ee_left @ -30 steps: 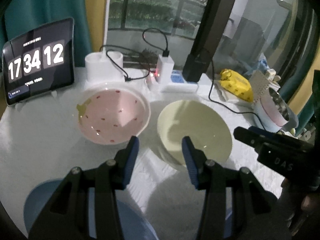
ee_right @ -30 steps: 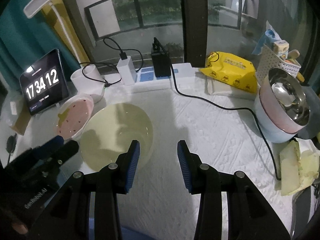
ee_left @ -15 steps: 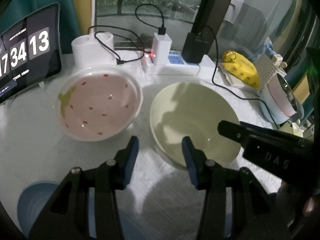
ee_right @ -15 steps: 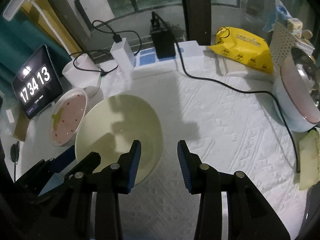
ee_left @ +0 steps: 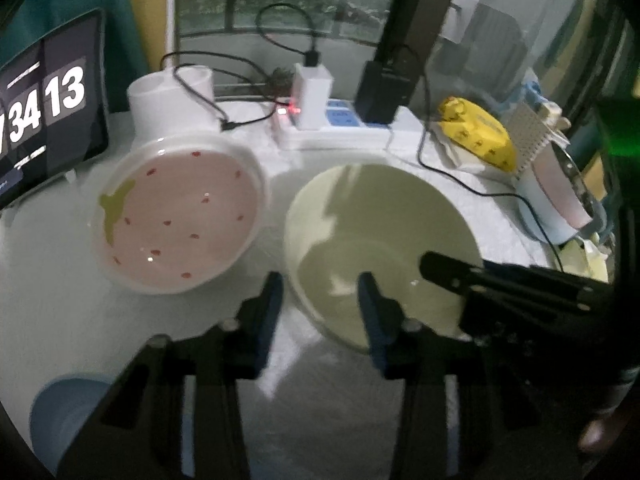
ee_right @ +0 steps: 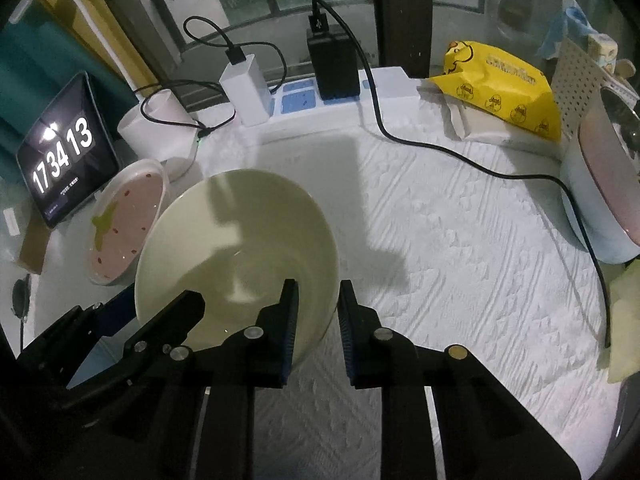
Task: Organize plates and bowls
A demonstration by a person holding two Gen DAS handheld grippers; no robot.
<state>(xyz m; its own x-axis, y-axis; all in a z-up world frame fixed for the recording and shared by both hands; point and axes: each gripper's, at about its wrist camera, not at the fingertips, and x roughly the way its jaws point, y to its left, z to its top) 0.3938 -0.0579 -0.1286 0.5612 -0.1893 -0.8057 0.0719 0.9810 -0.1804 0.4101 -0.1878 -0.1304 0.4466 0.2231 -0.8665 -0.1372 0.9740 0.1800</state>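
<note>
A pale yellow-green bowl (ee_left: 380, 232) (ee_right: 236, 248) sits on the white cloth, with a pink strawberry-pattern plate (ee_left: 176, 216) (ee_right: 120, 232) to its left. My left gripper (ee_left: 320, 300) straddles the bowl's near-left rim, one finger outside and one inside. Its jaws are closing, and gaps still show beside the rim. My right gripper (ee_right: 318, 308) straddles the bowl's right rim, left finger inside, right finger outside. Its jaws are closing too, with a thin gap at the outer pad. A blue bowl (ee_left: 60, 412) lies under the left gripper.
A stack of bowls (ee_right: 600, 200) with a steel one on top stands at the right edge. A black cable (ee_right: 480, 168) crosses the cloth from the power strip (ee_right: 384, 92). At the back are a clock tablet (ee_left: 44, 108), a white cup (ee_left: 172, 100) and a yellow wipes pack (ee_right: 508, 84).
Both grippers have come down onto the yellow-green bowl, so its rim now lies between each pair of fingers. The right jaws have narrowed a lot, the left jaws a little.
</note>
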